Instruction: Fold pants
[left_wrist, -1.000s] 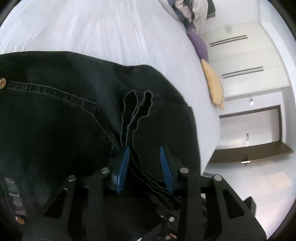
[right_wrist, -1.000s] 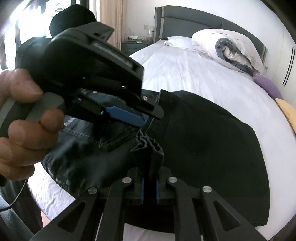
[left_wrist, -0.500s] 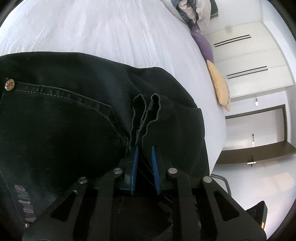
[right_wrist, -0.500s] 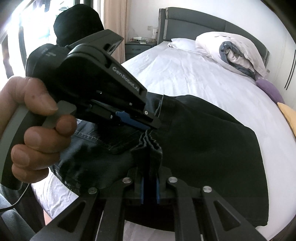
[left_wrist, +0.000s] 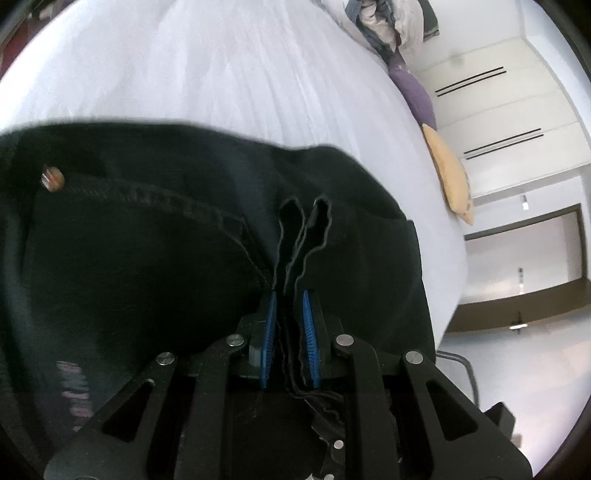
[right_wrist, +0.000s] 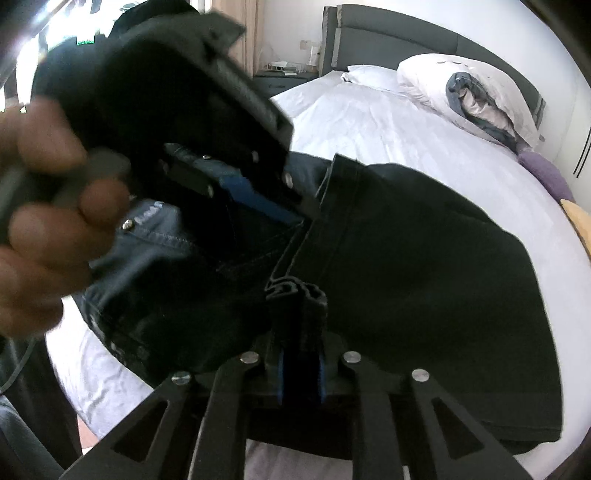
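Note:
Black denim pants (left_wrist: 147, 258) lie folded on the white bed (left_wrist: 221, 74). In the left wrist view my left gripper (left_wrist: 290, 299) is shut on a bunched double edge of the pants, which stands up between its blue pads. In the right wrist view the pants (right_wrist: 424, 277) spread to the right, and my right gripper (right_wrist: 301, 350) has a thick bunch of hem between its pads while its jaws are opening. The left gripper (right_wrist: 266, 199), held by a hand (right_wrist: 44, 206), hangs blurred close above the pocket area.
The bed's near edge runs just below the pants, with the mattress (right_wrist: 369, 122) bare beyond them. Pillows (right_wrist: 461, 85) and a grey headboard (right_wrist: 406, 33) lie at the far end. A purple cushion (left_wrist: 413, 96) and a yellow cushion (left_wrist: 450, 177) sit along the side by the wardrobe.
The left gripper's pads have closed from wide apart onto the pants' edge. In the right wrist view the left gripper and hand have shifted closer. The right pads stand slightly wider.

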